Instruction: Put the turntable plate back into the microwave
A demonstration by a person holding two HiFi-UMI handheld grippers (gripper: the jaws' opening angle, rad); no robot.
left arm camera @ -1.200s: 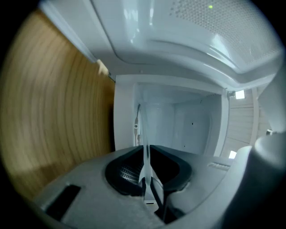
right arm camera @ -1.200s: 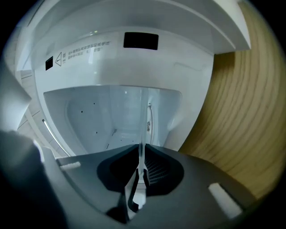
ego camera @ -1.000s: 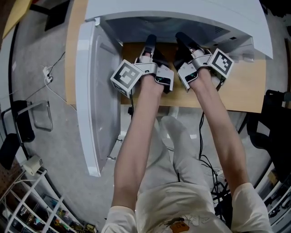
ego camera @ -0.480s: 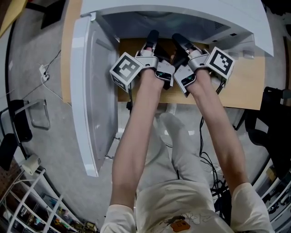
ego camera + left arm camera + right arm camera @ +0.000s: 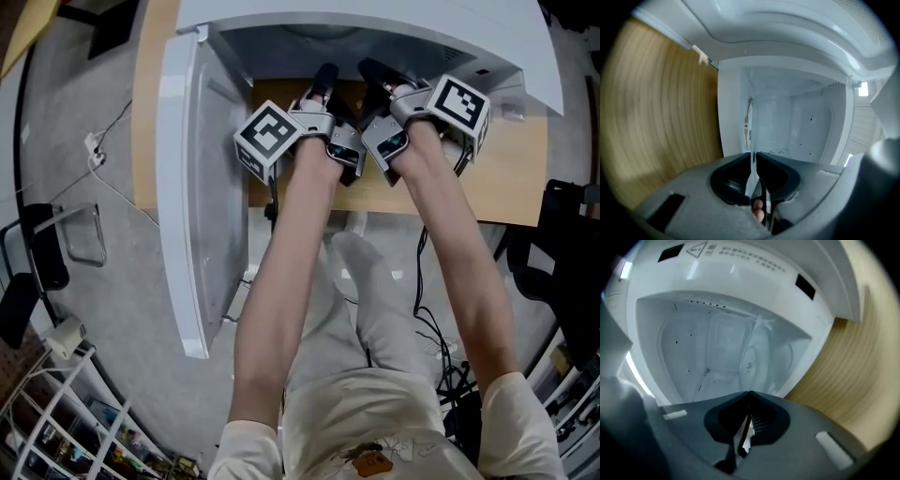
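The turntable plate [image 5: 760, 358] lay flat inside the microwave [image 5: 375, 21], low in the cavity and close above its floor. I could not tell whether it had seated there. My left claw [image 5: 753, 154] gripped the plate's near rim. Its jaws pressed on the thin glass, which ran edge-on straight ahead of them. My right claw [image 5: 749, 393] had just snapped shut. Its tips met with nothing that I could see between them, and the plate sat just ahead of them. Both claws reached close side by side through the open front, the left one level and the right one tipped a little downward. The door [image 5: 202, 187] stood swung wide on my left. The microwave rested on a wooden worktop [image 5: 506, 192], a bare strip of which showed in front of it, under my wrists. Cables [image 5: 112, 141] trailed over the grey floor [image 5: 103, 309] beyond the door.
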